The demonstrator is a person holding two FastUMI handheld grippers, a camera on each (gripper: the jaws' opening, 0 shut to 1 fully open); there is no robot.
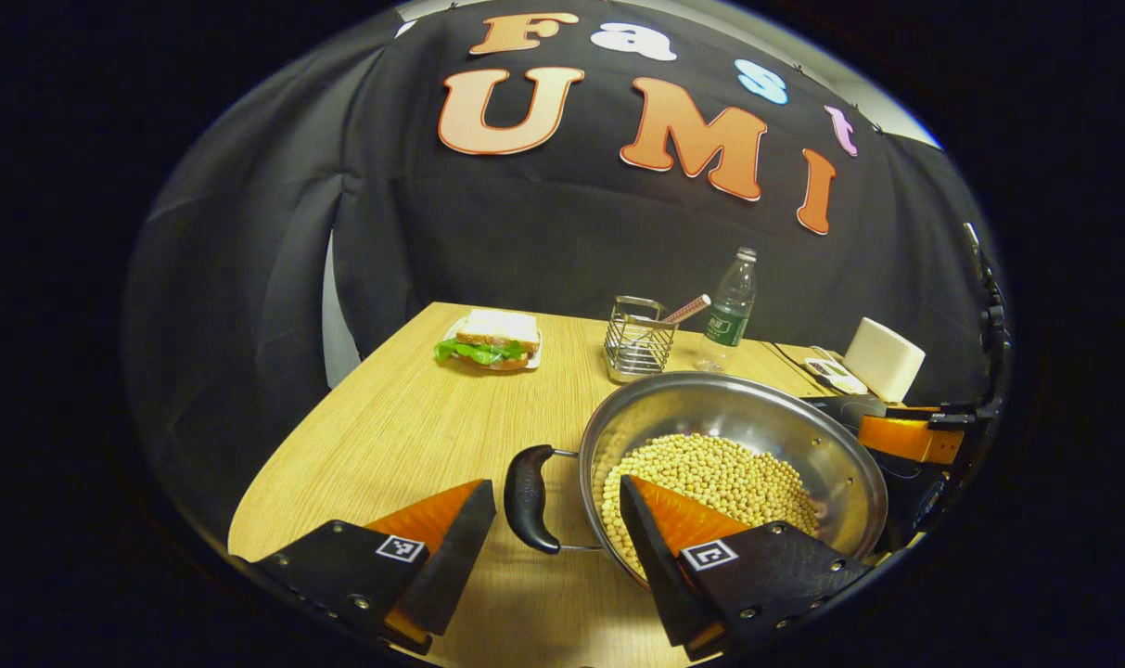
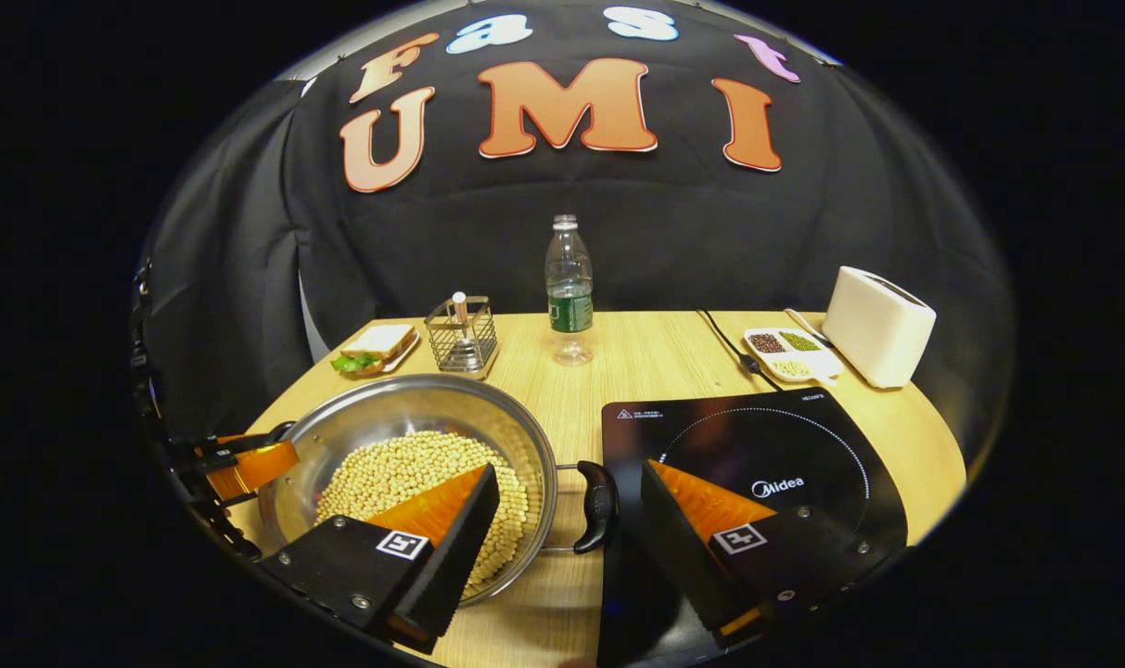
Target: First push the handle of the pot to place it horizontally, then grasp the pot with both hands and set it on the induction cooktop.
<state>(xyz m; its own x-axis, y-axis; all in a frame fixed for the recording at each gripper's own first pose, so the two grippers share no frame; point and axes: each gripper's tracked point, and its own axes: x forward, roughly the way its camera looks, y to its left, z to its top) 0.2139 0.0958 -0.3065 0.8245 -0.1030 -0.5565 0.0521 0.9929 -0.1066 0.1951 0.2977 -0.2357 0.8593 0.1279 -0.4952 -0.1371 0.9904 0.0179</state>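
Pot (image 1: 785, 436) of steel, shallow and wide, sits on the wooden table (image 1: 404, 427) near its front edge, just left of the induction cooktop (image 2: 766, 464), and holds a bed of soybeans (image 2: 404, 473). Its two black loop handles lie level, one on each side, which suggests the pushing step is done and the two-handed grasp is being set up. Left gripper (image 1: 557, 520) has its fingers spread wide around the left handle (image 1: 530, 496), one finger over the beans, not yet pressing. Right gripper (image 2: 571, 506) straddles the right handle (image 2: 597, 506) just as wide, one finger above the cooktop's glass. Toward the back edge stand a wire basket (image 2: 462, 339) with a utensil, a water bottle (image 2: 569, 292), a sandwich (image 1: 488, 339), a divided dish (image 2: 789, 351) of assorted beans, and a toaster (image 2: 877, 325).
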